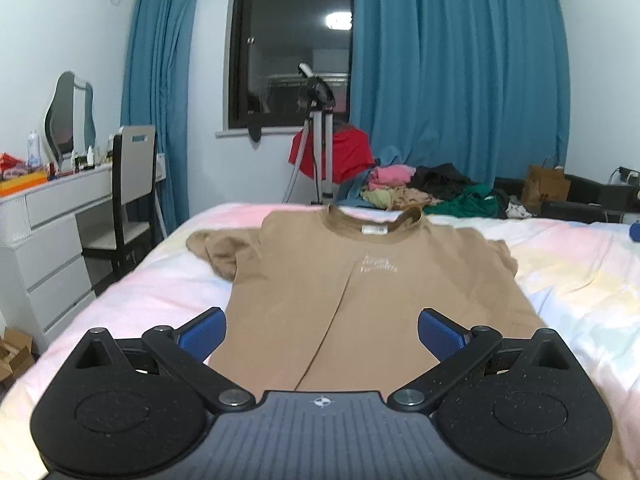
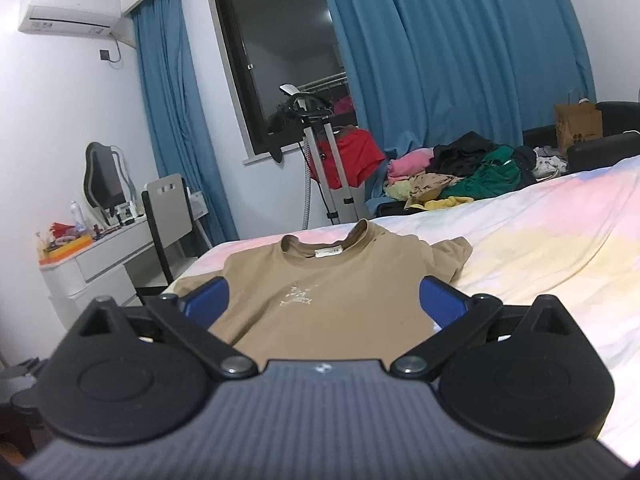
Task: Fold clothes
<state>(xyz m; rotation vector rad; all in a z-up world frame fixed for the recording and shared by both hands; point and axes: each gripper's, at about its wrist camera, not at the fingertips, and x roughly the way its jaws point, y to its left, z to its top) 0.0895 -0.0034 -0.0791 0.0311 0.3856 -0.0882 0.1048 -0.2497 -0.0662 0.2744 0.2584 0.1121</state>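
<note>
Bare bedsheet (image 1: pixel 560 280) flanks the tan T-shirt (image 1: pixel 360 280) on both sides; a clothes pile (image 1: pixel 424 192) crowds the far edge.

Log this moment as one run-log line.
task: fold clothes | tan T-shirt flat on bed, unfolded | left tongs open, empty, over hem | right tongs open, empty | grasp not yet made
</note>
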